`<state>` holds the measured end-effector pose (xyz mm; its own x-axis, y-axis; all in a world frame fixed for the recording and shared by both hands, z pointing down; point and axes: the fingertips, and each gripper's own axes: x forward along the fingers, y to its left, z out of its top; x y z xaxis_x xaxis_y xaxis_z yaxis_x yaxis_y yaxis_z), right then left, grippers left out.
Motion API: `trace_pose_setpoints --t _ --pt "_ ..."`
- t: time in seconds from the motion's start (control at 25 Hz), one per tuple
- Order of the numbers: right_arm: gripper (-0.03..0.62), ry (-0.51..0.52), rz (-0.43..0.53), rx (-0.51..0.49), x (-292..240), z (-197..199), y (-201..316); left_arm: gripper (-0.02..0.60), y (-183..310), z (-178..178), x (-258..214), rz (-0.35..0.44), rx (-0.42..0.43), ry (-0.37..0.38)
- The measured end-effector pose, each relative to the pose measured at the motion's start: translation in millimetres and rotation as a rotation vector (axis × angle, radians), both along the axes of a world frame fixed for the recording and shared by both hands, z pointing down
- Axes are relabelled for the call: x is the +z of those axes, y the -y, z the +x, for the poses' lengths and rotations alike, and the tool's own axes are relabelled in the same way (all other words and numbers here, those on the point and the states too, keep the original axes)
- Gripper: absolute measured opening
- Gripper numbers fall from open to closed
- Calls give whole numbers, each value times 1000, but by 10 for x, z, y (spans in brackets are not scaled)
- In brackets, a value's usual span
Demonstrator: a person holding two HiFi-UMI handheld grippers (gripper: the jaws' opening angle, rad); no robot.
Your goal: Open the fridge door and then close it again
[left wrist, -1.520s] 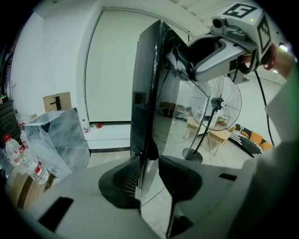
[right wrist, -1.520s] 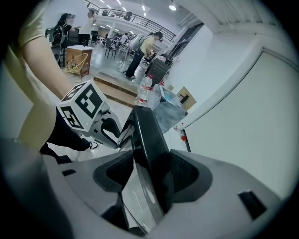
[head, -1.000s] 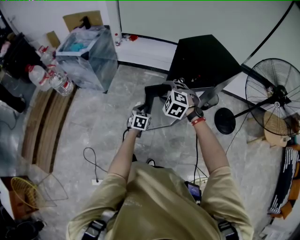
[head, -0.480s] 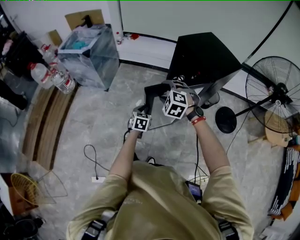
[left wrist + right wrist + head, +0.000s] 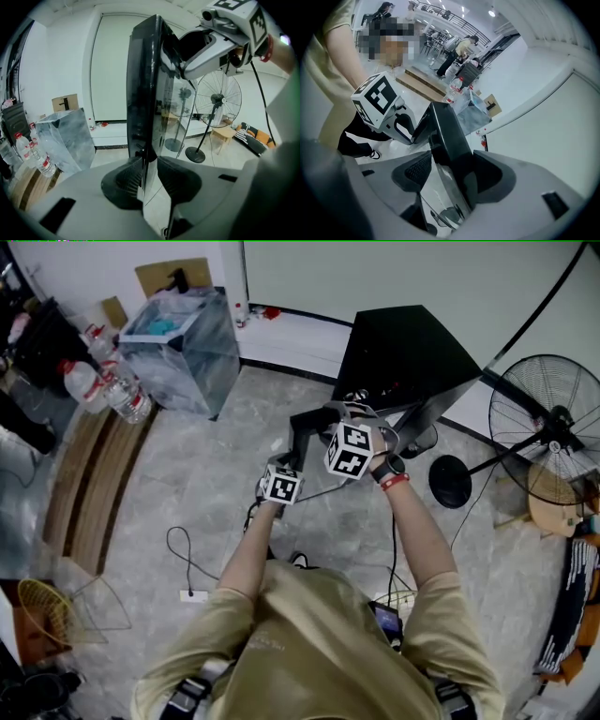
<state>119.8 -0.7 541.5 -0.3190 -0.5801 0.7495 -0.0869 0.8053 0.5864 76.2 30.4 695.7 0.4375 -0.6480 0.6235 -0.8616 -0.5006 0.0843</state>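
- My left gripper (image 5: 149,163) straddles the free edge of the fridge door (image 5: 143,84). Its jaws have just been closing, and both pads lie against the door's faces.
- My right gripper (image 5: 451,171) sits higher on the same edge, just beside the left one. Its jaws have just been opening. The door stands between them, with a gap showing at one pad.
- The door is swung open, away from the black fridge (image 5: 412,357), which stands just beyond my right gripper.
- To the left of my left gripper, open stone floor (image 5: 187,474) runs as far as the bin (image 5: 178,343).
- Behind that gripper, towards me, a cable (image 5: 183,554) loops across the floor.
- To the right of my right gripper, past the fridge, is a standing fan (image 5: 548,427) with a wooden stool (image 5: 553,507) near it.
- Counted: two grippers, one door, one bin lined with a clear bag, one fan, one stool, and at least three water bottles (image 5: 122,399) far left.
- Print: black-and-white square markers on the two cubes (image 5: 349,448). The bottle labels are too small to read.
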Motion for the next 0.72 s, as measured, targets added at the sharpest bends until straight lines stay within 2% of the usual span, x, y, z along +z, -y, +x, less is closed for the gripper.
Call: trace_pose_setpoints --t 0.16,0.28,0.56,0.72 --pt "291 46 27 -5 -3 18 -34 109 -38 20 -69 4 25 -11" --pt "295 126 40 35 -77 59 -66 109 -111 -51 -201 11 24 2" --pt "293 501 31 199 -421 47 -214 109 -237 -325 -826 141 -16 -62" --pt "284 724 7 324 -573 106 -321 109 -305 -486 -1159 214 -68 -127"
